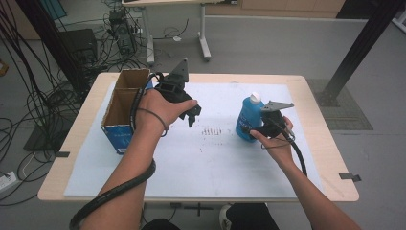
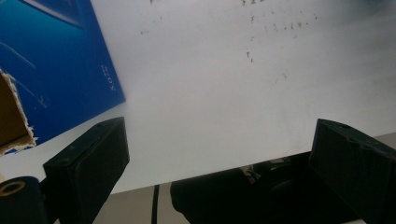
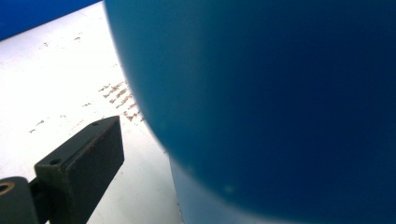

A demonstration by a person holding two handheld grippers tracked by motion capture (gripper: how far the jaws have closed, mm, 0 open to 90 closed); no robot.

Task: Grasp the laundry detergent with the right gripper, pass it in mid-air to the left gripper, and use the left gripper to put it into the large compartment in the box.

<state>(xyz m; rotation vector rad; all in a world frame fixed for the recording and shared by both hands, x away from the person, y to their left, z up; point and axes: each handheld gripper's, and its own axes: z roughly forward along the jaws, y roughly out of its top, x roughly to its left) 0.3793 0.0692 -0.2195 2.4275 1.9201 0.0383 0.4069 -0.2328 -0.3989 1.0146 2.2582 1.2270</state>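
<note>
A blue bottle (image 1: 248, 120) with a white cap stands upright on the white sheet (image 1: 201, 163), right of centre. My right gripper (image 1: 251, 130) is level with its lower half, open, jaws reaching around it. In the right gripper view the bottle (image 3: 261, 102) looms close, and one finger (image 3: 79, 163) stands a little off its side; the other is hidden behind it. My left gripper (image 1: 190, 115) hovers above the sheet beside the cardboard box (image 1: 125, 103). It is open (image 2: 219, 128) with nothing between its jaws.
The open-topped box has blue sides (image 2: 56, 60) and two compartments, and stands at the table's left. Dark pen marks (image 1: 210, 130) dot the sheet's middle. Cables (image 1: 43, 100) cover the floor to the left, and a desk's legs (image 1: 205, 45) stand beyond the table.
</note>
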